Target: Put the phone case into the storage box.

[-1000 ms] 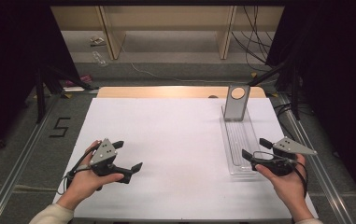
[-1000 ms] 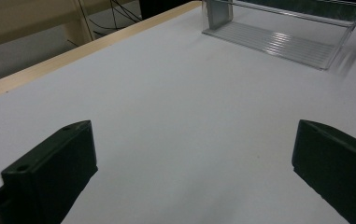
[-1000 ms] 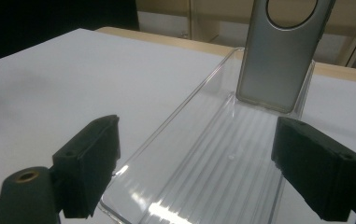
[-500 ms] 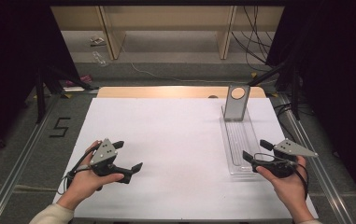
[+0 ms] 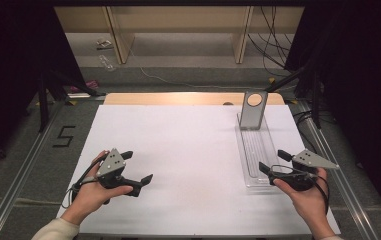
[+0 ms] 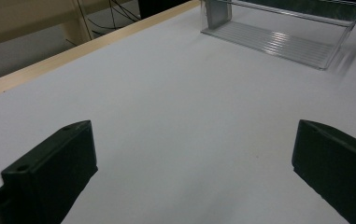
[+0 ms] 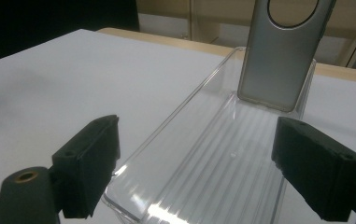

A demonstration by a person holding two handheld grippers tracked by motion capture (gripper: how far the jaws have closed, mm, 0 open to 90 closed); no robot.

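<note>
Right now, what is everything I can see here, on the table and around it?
Tray: one, clear plastic, ribbed floor, on the table's right side.
Grey plate: one, upright with a round hole, at the tray's far end.
Table: one, white top with a wooden far edge.
Number 5: one, black, on the floor left of the table.
Shelving: pale wood, behind the table.
Cables: several, dark, on the floor at far right.
Left tool: one, black, jaws open, over bare table.
Right tool: one, black, jaws open, at the tray's near end.
Hands: two, one on each tool.
</note>
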